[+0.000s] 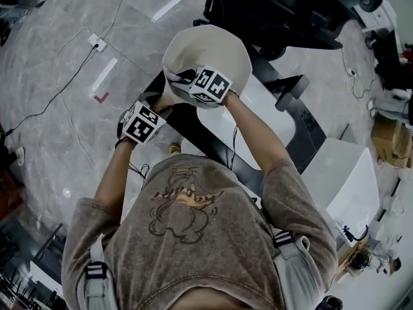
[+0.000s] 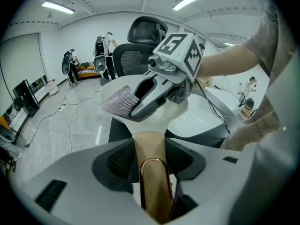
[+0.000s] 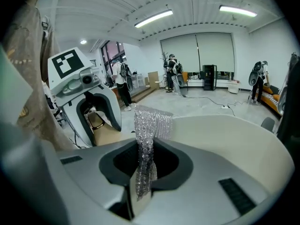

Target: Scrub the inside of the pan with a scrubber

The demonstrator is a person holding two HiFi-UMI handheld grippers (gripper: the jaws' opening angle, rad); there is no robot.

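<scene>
Your left gripper (image 2: 150,146): clamped on tan pan handle (image 2: 154,191), cream pan (image 1: 213,50) held tilted. Your right gripper (image 3: 143,170): clenched on silver mesh scrubber (image 3: 151,125), scrubber at pan's rim

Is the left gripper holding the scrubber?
No: the left gripper clamps the pan handle, while the scrubber sits in the right gripper.

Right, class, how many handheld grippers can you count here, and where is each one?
2. The left gripper is clamped on the tan handle of the pan; the right gripper holds the silvery scrubber by its rim. Distant people may carry others: too small to tell.
</scene>
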